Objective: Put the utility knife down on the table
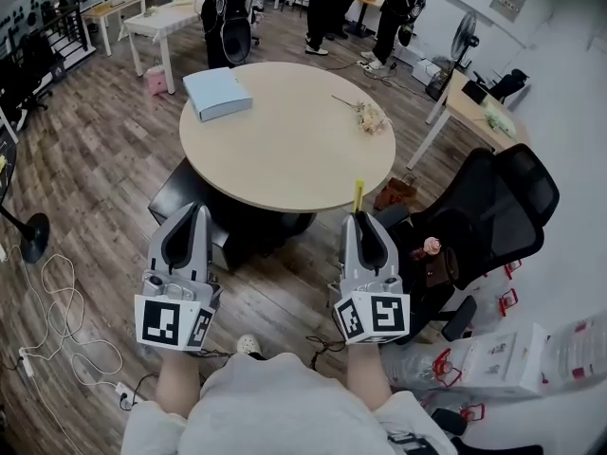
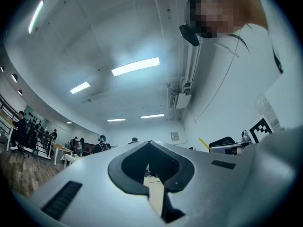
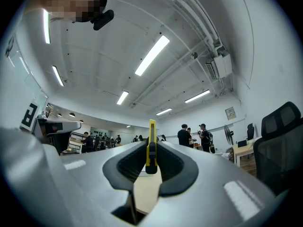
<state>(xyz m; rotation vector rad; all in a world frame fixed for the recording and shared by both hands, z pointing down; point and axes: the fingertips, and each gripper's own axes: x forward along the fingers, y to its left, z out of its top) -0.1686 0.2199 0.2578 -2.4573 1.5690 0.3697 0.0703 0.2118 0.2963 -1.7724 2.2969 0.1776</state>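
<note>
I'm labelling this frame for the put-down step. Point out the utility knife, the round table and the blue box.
yellow utility knife [image 3: 151,143]: right gripper view, middle of its body.
round beige table [image 1: 294,150]: head view, bare part of its top.
flat light-blue box [image 1: 217,93]: head view, centre of its top face.

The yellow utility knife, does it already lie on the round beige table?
No, the yellow utility knife is clamped between the jaws of the right hand-held gripper.

On the table [image 1: 285,159], a folder [image 1: 217,93] lay far left and a flower sprig [image 1: 365,114] far right. An office chair [image 1: 503,207] stood right of the table.
</note>
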